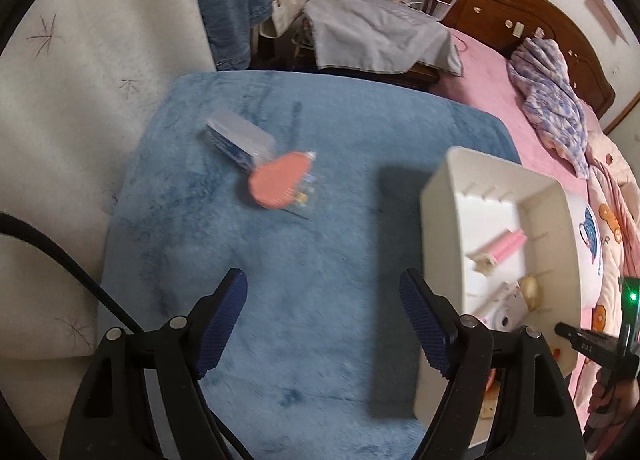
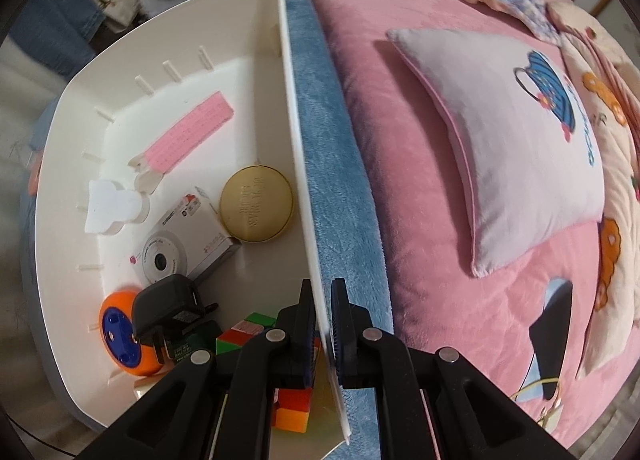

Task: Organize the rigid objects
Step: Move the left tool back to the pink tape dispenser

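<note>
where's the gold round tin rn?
Right wrist view: the gold round tin lies inside the white bin, against its right wall, beside the camera box.

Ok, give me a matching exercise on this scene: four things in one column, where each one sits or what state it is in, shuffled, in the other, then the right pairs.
Things:
1. gold round tin
2. pink oval brush
3. right gripper
4. left gripper

Places or states:
A. lying out on the blue plush blanket, beside a clear packet
B. jaws wide apart, nothing between them
C. clamped on the near wall of the white bin
D. inside the white bin, against its wall

Pairs: 1-D, 2-A, 3-C, 4-B
</note>
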A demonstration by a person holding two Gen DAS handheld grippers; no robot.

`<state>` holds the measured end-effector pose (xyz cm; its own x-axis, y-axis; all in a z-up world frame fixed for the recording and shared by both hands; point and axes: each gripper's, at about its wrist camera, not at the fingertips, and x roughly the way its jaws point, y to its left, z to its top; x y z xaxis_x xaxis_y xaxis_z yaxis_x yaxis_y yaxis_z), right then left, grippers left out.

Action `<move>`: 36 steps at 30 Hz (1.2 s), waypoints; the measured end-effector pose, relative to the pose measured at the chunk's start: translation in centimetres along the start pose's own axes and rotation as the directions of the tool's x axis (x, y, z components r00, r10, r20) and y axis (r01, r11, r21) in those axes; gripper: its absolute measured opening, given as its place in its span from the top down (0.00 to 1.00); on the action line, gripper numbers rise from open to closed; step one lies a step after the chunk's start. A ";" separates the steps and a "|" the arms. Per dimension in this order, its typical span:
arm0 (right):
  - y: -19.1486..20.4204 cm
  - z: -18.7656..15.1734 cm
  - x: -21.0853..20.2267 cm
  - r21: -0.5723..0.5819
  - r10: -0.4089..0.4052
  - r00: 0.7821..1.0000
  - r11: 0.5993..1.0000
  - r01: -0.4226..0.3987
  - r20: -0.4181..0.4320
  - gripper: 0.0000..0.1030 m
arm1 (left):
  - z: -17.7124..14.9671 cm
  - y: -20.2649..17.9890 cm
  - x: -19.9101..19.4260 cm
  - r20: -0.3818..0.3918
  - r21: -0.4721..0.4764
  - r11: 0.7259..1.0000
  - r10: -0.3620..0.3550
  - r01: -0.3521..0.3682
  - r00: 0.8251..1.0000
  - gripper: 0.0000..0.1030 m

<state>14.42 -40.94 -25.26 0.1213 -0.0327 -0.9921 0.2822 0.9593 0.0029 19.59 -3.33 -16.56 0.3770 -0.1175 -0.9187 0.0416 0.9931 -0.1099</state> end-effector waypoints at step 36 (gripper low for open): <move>0.8 -0.1 -0.1 0.091 -0.102 0.995 0.991 0.101 0.009 0.86 | 10.0 4.9 13.3 -0.263 -0.391 0.913 0.014 -0.120 0.965 0.14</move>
<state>14.57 -40.19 -25.19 0.1005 -0.1328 -0.9860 0.3786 0.9216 -0.0856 34.07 0.00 -25.47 0.1205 -0.1002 -0.9877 -0.3689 0.9191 -0.1382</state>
